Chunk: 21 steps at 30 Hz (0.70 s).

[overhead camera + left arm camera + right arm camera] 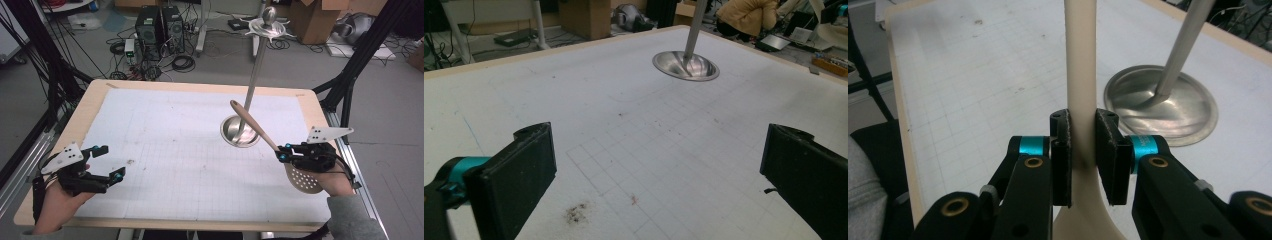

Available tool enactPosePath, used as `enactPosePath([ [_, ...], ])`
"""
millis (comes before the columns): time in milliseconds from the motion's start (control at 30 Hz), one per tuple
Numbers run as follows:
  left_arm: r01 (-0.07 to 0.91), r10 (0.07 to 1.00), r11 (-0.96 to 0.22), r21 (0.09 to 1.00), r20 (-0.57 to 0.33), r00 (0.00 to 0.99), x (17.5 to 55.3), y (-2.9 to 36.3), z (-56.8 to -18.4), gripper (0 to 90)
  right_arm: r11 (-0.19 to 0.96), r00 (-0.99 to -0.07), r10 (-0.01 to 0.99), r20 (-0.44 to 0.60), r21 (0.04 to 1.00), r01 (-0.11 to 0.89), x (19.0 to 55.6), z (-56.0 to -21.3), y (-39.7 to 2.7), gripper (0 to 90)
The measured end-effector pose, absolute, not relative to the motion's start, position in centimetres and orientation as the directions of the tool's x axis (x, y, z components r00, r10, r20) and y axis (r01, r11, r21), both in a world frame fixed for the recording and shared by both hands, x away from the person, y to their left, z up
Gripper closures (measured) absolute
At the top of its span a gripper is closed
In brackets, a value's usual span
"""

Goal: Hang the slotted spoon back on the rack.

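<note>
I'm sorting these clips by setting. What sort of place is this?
Probably a lab or workshop, not a kitchen: computer towers and loose cables sit on the floor, cardboard boxes stand behind, and the table carries a gridded mat.

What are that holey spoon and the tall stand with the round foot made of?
Spoon: probably plastic or silicone, though pale wood is possible. It is beige, matte and smooth, with no grain showing where the right gripper clamps its handle. Stand: metal, likely brushed steel. It is silvery, and its dished foot shows soft, streaky reflections.
</note>
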<state>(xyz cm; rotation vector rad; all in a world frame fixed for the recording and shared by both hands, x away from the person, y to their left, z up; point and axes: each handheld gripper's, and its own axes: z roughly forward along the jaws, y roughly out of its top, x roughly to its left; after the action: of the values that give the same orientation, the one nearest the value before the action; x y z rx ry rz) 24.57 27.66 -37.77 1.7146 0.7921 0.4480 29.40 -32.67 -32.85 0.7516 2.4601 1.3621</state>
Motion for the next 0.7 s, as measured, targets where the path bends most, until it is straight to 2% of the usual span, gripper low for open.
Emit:
enactPosePath([
  [700, 0.280, 0.704, -0.141, 0.950, -0.103, 0.703, 24.6, 27.6, -37.9, 1.9, 0.346, -0.822, 0.565, 0.076, 0.882, 0.320, 29.6, -30.8, -36.7, 78.3],
])
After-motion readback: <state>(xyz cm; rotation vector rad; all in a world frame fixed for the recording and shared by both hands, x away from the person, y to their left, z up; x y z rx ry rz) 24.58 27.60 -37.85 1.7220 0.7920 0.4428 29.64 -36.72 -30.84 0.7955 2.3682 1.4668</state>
